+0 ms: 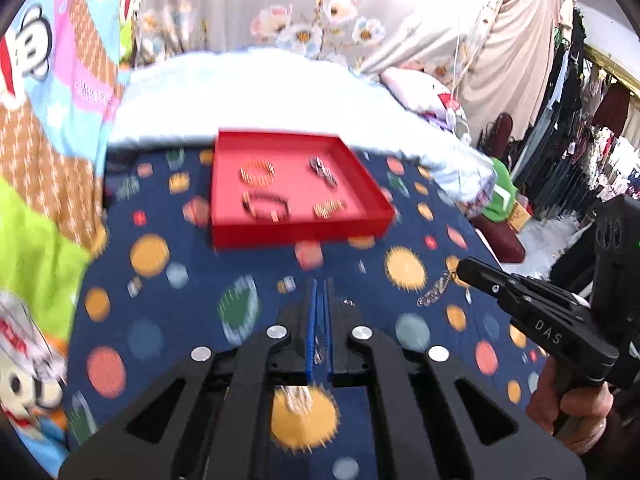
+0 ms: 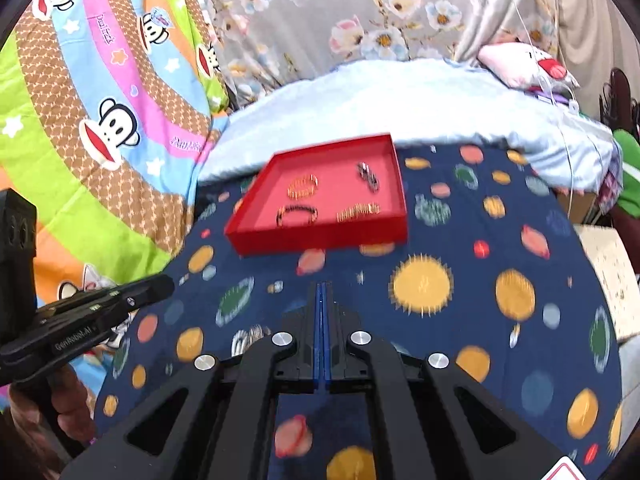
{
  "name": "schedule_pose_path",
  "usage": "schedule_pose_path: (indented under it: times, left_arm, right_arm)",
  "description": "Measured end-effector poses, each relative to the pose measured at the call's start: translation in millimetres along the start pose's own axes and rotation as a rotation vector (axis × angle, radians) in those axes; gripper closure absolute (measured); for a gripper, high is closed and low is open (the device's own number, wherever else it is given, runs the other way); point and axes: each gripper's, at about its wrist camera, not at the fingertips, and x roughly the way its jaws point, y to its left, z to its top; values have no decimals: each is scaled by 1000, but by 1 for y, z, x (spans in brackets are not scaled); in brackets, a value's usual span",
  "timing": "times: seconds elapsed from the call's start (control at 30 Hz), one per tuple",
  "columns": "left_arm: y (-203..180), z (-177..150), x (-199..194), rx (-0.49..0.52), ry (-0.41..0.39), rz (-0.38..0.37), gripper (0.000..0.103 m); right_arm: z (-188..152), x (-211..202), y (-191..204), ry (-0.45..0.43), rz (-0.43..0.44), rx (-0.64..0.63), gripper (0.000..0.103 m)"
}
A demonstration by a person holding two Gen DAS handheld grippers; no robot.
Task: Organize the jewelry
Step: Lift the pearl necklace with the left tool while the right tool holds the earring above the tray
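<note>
A red tray (image 1: 304, 227) (image 2: 320, 242) lies on a navy cloth with planet prints. In it are a gold bracelet (image 1: 257, 173) (image 2: 303, 187), a silver piece (image 1: 323, 170) (image 2: 369, 176), a dark bead bracelet (image 1: 265, 206) (image 2: 297, 215) and a flat gold piece (image 1: 330, 208) (image 2: 357, 212). My left gripper (image 1: 321, 286) (image 2: 166, 282) is shut on a silvery piece of jewelry (image 1: 298, 398) that hangs below its fingers. My right gripper (image 2: 323, 288) (image 1: 460, 268) is shut; a silver chain (image 1: 434, 290) dangles at its tip. Another silver bracelet (image 2: 246, 338) lies on the cloth.
The navy cloth (image 1: 160, 320) (image 2: 460, 340) covers the bed, with a pale blue quilt (image 1: 260, 88) (image 2: 400, 92) behind the tray. A cartoon blanket (image 2: 100, 100) lies at the left. Clothes racks (image 1: 580, 120) stand at the right. A cardboard box (image 2: 608, 276) sits by the bed's right edge.
</note>
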Motion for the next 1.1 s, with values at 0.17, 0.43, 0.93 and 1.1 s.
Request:
schedule_pose_path:
  times: [0.17, 0.43, 0.93, 1.1]
  left_arm:
    - [6, 26, -1, -1, -52, 18, 101]
    - [11, -17, 30, -43, 93, 25, 54]
    - [7, -87, 85, -47, 252, 83, 87]
    - [14, -88, 83, -73, 255, 68, 89]
  right_arm:
    - [28, 5, -1, -42, -9, -18, 103]
    - [6, 12, -5, 6, -8, 19, 103]
    - [-34, 13, -12, 82, -15, 70, 103]
    - [-35, 12, -16, 79, -14, 83, 103]
